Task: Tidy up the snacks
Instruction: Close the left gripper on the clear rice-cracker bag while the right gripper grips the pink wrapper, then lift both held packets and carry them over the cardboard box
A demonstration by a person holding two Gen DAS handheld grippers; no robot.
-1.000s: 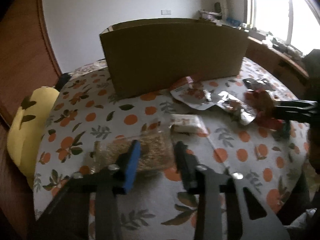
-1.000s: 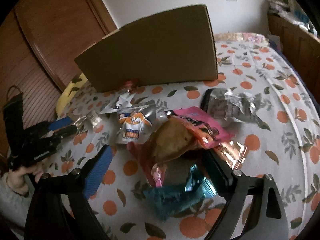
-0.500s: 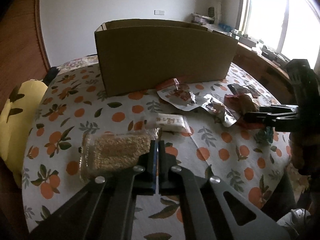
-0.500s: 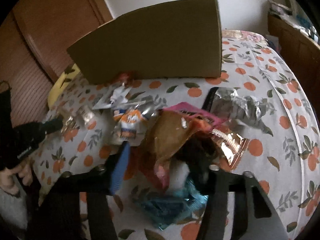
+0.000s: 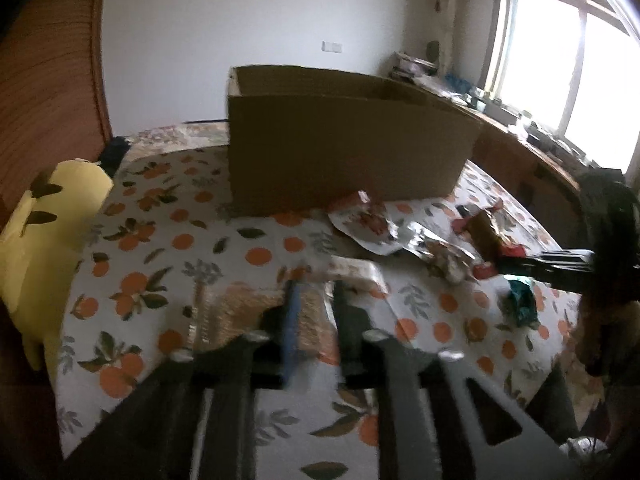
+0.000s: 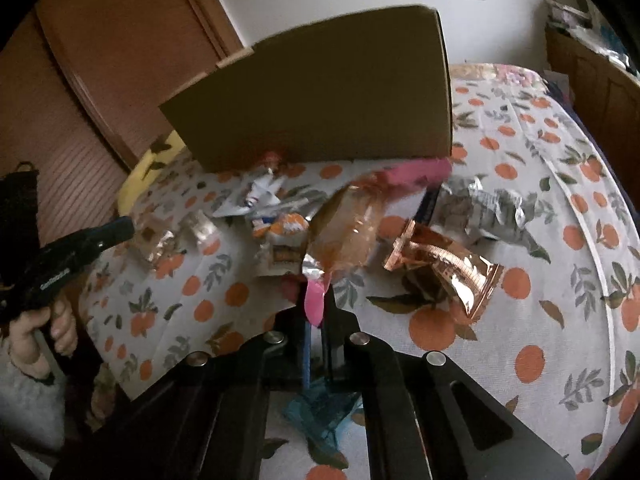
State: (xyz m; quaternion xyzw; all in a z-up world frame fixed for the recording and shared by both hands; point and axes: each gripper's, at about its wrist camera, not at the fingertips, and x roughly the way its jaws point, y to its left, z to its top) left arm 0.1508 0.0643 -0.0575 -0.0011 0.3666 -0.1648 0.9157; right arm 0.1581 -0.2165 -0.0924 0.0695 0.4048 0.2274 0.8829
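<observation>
A: The right tongs (image 6: pixel 316 320) are clenched on the near corner of a pink-edged, amber see-through snack pouch (image 6: pixel 348 232), which hangs clear of the orange-print cloth on the bench (image 6: pixel 520 320). Only a thin pinch holds it, so I'd guess a swing toward the tall brown cardboard box (image 6: pixel 320 100) at the far side could let it slide out.

B: And the left tongs (image 5: pixel 314 320)?

A: Their jaws are opening over a clear plastic tub of pale grain snack (image 5: pixel 256 312). The picture is blurred, so I can't tell whether the pads touch it. If the tub is off the cloth, it may drop and tip.

B: Other hazards?

A: A teal crumpled wrapper (image 6: pixel 320 408) lies just under the right tongs and might get dragged along. A copper foil packet (image 6: pixel 444 268) and a silver foil bag (image 6: pixel 488 208) sit near on the right.

B: Any readable writing?

A: None on the snacks. The left tool's black side has white lettering, too small to read.
</observation>
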